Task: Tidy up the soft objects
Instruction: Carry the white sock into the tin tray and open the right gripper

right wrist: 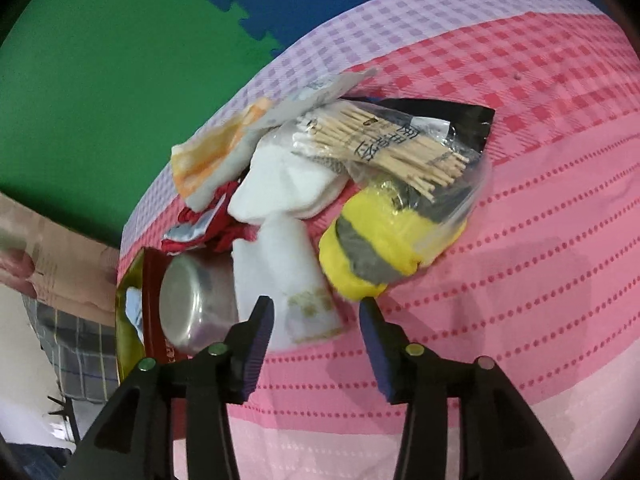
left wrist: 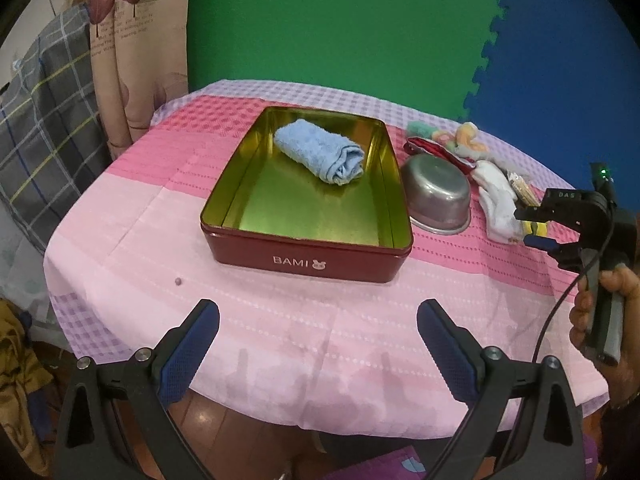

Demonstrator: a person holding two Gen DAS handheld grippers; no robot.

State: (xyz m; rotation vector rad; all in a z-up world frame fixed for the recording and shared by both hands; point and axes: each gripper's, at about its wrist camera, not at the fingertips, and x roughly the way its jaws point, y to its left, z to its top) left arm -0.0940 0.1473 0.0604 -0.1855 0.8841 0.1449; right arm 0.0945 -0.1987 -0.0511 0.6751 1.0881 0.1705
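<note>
A red BAMI tin (left wrist: 308, 258) with a gold inside stands mid-table and holds a rolled blue towel (left wrist: 320, 151). My left gripper (left wrist: 318, 346) is open and empty, near the table's front edge. To the right lies a pile: a white sock (right wrist: 280, 264), a yellow and grey sock (right wrist: 372, 256), an orange-white cloth (right wrist: 208, 160) and red fabric (right wrist: 224, 232). My right gripper (right wrist: 316, 320) is open, its fingertips on either side of the white sock's near end. It also shows in the left wrist view (left wrist: 532, 226) beside the white sock (left wrist: 496, 200).
An upturned steel bowl (left wrist: 438, 196) sits between the tin and the pile; it also shows in the right wrist view (right wrist: 192, 304). A clear bag of toothpicks (right wrist: 400, 148) and a black packet (right wrist: 460, 116) lie on the pile. Curtain and plaid fabric (left wrist: 44, 120) hang at the left.
</note>
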